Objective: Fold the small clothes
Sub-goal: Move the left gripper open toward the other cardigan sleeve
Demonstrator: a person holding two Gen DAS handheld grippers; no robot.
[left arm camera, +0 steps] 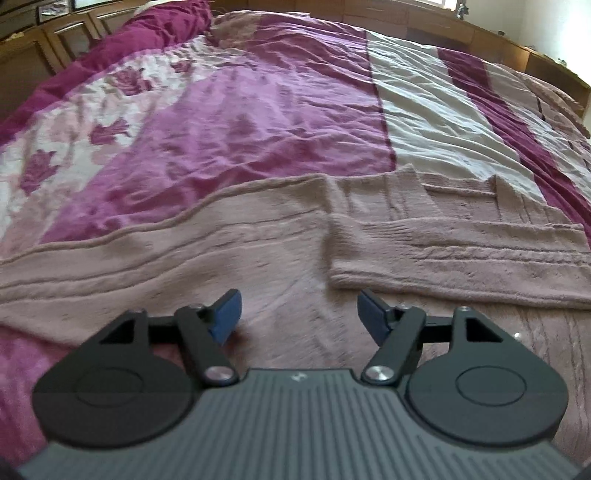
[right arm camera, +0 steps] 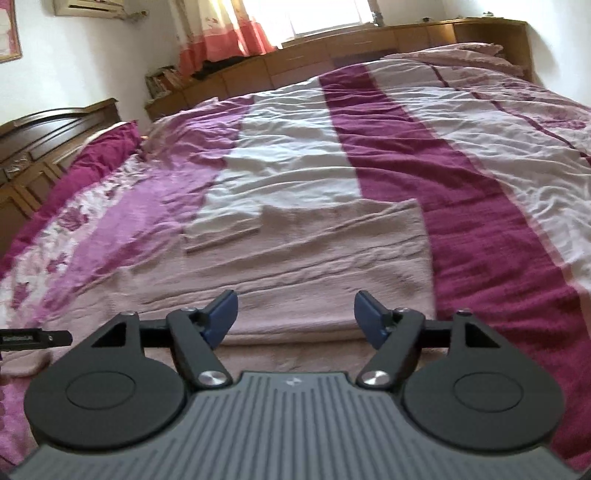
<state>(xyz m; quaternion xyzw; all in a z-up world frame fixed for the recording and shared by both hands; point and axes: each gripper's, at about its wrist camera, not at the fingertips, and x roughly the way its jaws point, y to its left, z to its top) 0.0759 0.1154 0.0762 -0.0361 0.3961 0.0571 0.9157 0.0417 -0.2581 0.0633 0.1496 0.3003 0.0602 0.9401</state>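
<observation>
Bedroom, wide bed under a magenta, pink and white bedspread [left arm camera: 280, 122], wrinkled all over.

Left gripper [left arm camera: 299, 314] hung over the near part of a dusty-pink knitted garment [left arm camera: 221, 251], jaws spread wide, nothing between the blue pads [left arm camera: 225, 317], pads clear of the knit. Just beyond and right of the fingers, a folded-over sleeve or flap [left arm camera: 461, 254] lay flat across the garment, near edge close to the right pad. Farther right, another folded layer with a ribbed edge. Far edge of the knit ran left to right across the spread. Beyond that, floral pink panel at left, white stripe at right, magenta pillow [left arm camera: 162, 26] far left.

Right gripper [right arm camera: 295, 317] likewise wide open and empty, poised over the near edge of the same pink knit [right arm camera: 314, 251]. Garment lay flat in stacked folds, right edge straight against a dark magenta stripe [right arm camera: 424, 177]. Far: wooden headboard shelf [right arm camera: 332, 55], curtain [right arm camera: 221, 33], bright window. Dark wooden cabinet [right arm camera: 48, 136] far left. Black object at left frame edge, unclear what.
</observation>
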